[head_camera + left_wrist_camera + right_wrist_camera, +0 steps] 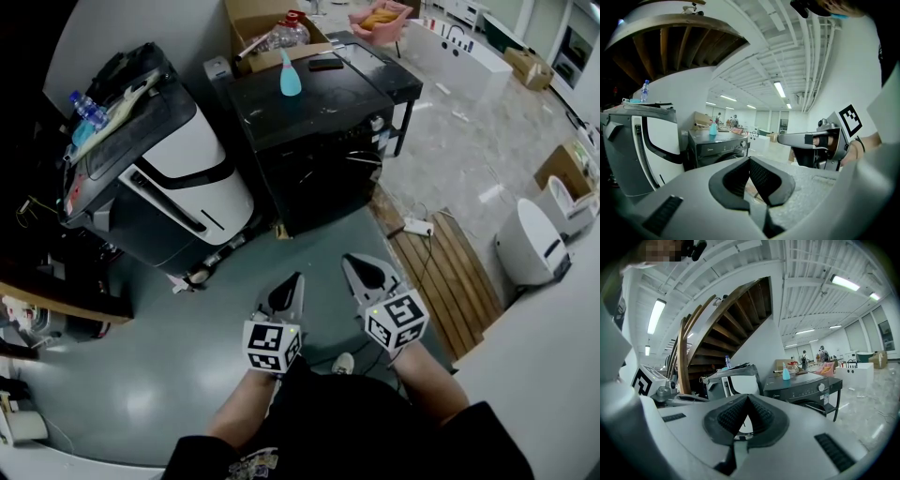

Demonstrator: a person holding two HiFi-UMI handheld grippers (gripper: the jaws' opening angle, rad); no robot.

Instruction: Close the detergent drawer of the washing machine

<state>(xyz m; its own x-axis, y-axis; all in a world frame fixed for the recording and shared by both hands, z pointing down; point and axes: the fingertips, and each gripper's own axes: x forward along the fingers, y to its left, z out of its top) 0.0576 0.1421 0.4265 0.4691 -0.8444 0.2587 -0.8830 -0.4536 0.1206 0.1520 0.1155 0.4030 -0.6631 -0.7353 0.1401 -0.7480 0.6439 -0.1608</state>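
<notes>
Black washing machine [309, 150] stands far ahead of both grippers, well apart, its front panel running left to right and facing near (detergent drawer too small to make out). Left gripper [292, 283] and right gripper [356, 270] are both clenched on nothing. They sit side by side, pointing roughly level at the machine, the right one slightly nearer.

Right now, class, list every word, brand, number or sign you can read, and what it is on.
Nothing reads for certain.
Brand mark on the black front-loading washing machine: too small.
White sticker on its front: blurred.
Square markers on the left gripper and right gripper: patterns, no letters.
</notes>
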